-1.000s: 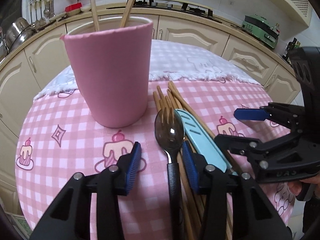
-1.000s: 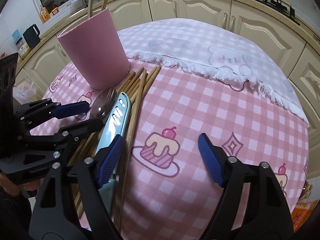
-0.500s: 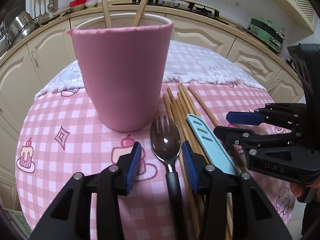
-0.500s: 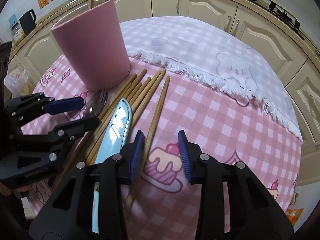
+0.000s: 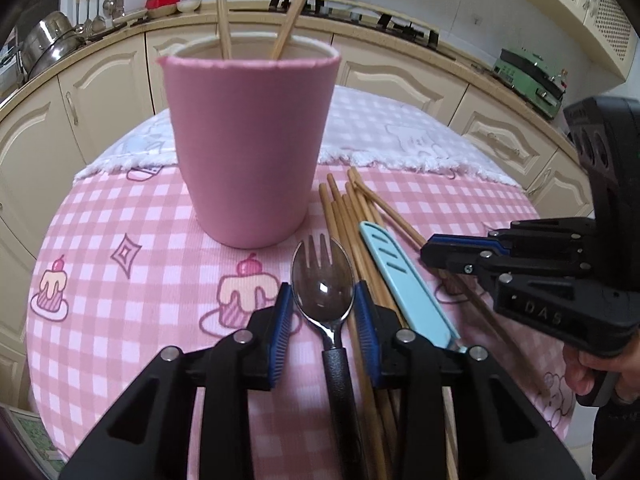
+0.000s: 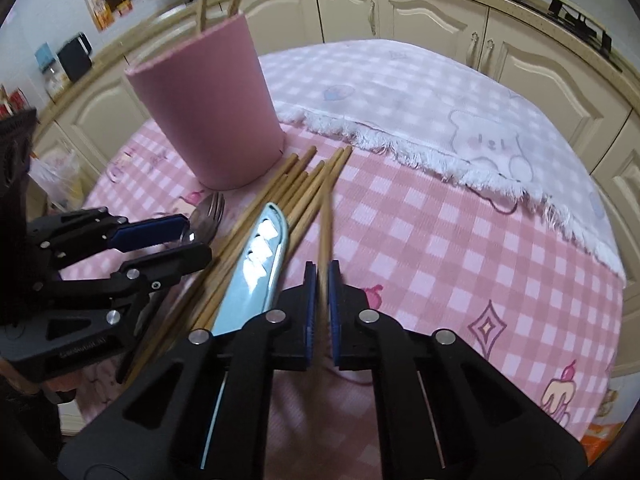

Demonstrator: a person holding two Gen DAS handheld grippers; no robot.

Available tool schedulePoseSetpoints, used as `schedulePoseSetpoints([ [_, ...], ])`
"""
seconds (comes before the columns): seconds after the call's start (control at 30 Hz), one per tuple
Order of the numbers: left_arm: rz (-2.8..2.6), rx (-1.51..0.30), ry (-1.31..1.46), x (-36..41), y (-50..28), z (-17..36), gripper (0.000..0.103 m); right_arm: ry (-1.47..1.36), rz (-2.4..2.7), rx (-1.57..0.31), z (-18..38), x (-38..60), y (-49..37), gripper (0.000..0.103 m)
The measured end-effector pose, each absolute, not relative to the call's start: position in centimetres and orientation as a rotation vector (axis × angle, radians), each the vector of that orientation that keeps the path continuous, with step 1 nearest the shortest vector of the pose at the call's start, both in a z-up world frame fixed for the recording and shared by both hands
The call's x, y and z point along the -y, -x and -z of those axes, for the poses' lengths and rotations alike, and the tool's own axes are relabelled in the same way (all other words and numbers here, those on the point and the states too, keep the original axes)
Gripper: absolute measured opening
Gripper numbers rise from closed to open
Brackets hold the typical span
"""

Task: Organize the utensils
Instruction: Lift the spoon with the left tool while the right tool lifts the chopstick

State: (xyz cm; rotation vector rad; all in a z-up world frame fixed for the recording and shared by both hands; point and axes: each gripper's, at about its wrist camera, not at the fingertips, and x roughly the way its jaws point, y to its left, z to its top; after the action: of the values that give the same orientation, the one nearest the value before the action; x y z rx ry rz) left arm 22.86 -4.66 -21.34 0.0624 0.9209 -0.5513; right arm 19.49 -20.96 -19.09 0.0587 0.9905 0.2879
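Note:
A pink cup (image 5: 248,140) (image 6: 208,112) stands on the checked tablecloth with two chopsticks (image 5: 223,12) upright in it. In front of it lie a spork (image 5: 323,280) (image 6: 210,210), a bundle of chopsticks (image 5: 340,216) (image 6: 296,188) and a knife in a light-blue sheath (image 5: 404,284) (image 6: 256,264). My left gripper (image 5: 323,308) is closing, and its blue pads meet both sides of the spork's bowl. My right gripper (image 6: 319,280) (image 5: 430,254) is shut on one chopstick (image 6: 325,232) (image 5: 394,218), which points forward, apart from the bundle.
A white fringed cloth (image 6: 440,108) (image 5: 400,136) covers the far half of the round table. Cream kitchen cabinets (image 5: 400,80) ring the table. A person's hand (image 5: 592,368) holds the right gripper at the right edge.
The right gripper's jaws went from wide apart to shut on one chopstick. The left gripper's jaws narrowed onto the spork's bowl. Both hands stayed about where they were.

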Motion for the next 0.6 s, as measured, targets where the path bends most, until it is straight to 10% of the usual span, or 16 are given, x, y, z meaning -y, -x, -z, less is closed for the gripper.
schedulePoseSetpoints([
  [0.6, 0.545, -0.82, -0.073, 3.5, -20.3, 19.0, 0.031, -0.03, -0.277, -1.034, 19.3, 21.3, -19.5, 0.006],
])
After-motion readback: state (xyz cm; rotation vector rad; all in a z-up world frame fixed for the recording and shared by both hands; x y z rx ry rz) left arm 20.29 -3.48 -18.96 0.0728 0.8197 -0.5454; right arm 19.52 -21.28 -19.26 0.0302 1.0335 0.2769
